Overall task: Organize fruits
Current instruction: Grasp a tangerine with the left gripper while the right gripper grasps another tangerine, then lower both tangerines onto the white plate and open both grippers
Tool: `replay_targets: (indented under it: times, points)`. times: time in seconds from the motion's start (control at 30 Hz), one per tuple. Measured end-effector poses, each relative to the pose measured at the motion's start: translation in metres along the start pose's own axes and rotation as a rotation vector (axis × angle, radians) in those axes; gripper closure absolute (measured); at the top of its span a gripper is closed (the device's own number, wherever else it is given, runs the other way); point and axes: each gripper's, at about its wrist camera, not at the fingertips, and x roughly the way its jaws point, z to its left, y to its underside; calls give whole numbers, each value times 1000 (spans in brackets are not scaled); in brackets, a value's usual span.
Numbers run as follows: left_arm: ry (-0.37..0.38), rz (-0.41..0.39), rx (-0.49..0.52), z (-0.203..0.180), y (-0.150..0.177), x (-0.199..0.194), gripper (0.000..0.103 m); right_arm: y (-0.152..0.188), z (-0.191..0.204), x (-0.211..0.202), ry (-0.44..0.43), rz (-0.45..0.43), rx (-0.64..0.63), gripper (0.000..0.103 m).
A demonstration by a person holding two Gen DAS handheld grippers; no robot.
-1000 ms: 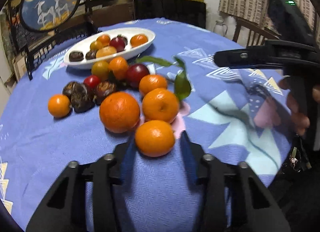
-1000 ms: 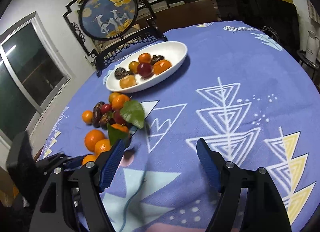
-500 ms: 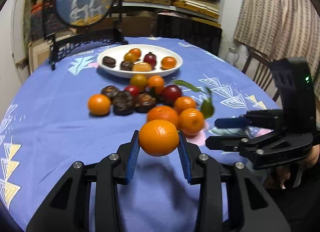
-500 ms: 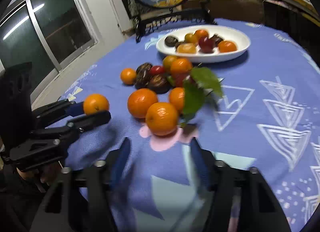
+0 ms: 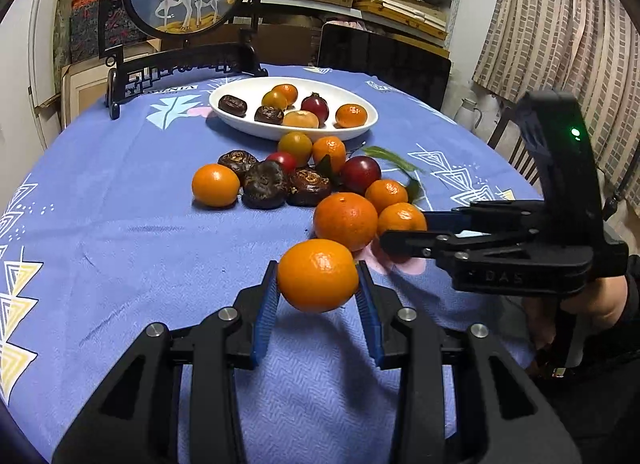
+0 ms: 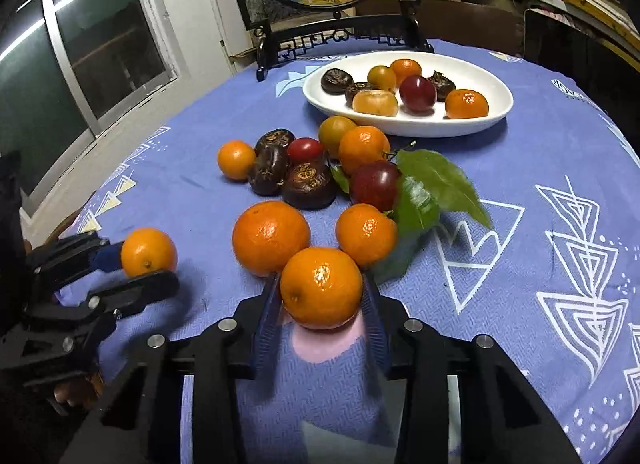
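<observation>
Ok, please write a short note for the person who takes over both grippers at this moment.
Left gripper: shut on an orange, apparently lifted off the cloth.
Right gripper: fingers close around a second orange resting on the cloth; grip not certain.
White plate: holds several fruits already.
Left to do: these two oranges and the pile of loose fruits in front of the plate, presumably all for the plate.
</observation>
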Motion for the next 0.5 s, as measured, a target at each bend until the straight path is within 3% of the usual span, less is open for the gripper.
replay_targets:
  times: [0.23, 0.5]
  points:
    - [23, -16, -11, 0, -8, -6, 67, 8, -17, -41, -146, -79, 68, 63]
    - [35, -40, -16, 6, -55, 3, 67, -27, -70, -87, -152, -187, 173, 63]
